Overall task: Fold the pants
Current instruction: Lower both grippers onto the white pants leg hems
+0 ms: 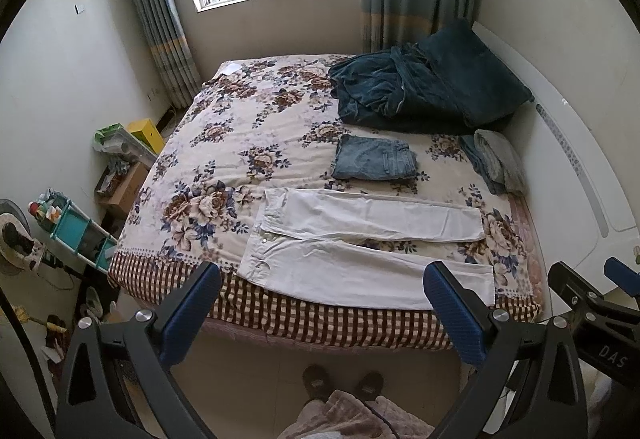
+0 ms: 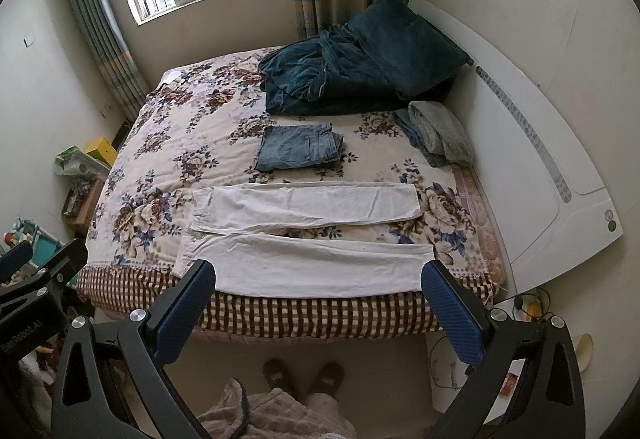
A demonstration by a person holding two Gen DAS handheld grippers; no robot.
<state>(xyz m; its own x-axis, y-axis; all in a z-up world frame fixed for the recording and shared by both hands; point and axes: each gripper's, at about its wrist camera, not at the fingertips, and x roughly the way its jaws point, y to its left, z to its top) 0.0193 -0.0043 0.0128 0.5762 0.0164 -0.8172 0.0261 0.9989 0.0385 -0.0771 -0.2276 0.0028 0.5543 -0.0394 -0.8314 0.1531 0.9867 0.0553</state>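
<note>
White pants [image 1: 360, 239] [image 2: 304, 235] lie spread flat near the front edge of the floral bed [image 1: 224, 159] [image 2: 160, 175], waist to the left and both legs running right. My left gripper [image 1: 320, 279] hangs open above and in front of the near leg, holding nothing. My right gripper [image 2: 320, 279] is open too, with empty blue pads framing the near leg from above the bed's edge. In the left wrist view the right gripper [image 1: 608, 291] shows at the right edge. Neither gripper touches the cloth.
Folded jeans [image 1: 374, 158] [image 2: 298, 147] rest behind the white pants. A dark teal blanket [image 1: 424, 87] [image 2: 352, 63] is heaped by the white headboard [image 2: 540, 143], with a grey towel [image 2: 438, 133] beside it. Boxes and a teal shelf [image 1: 76, 227] crowd the left floor. A person's slippered feet [image 1: 340, 383] stand at the bedside.
</note>
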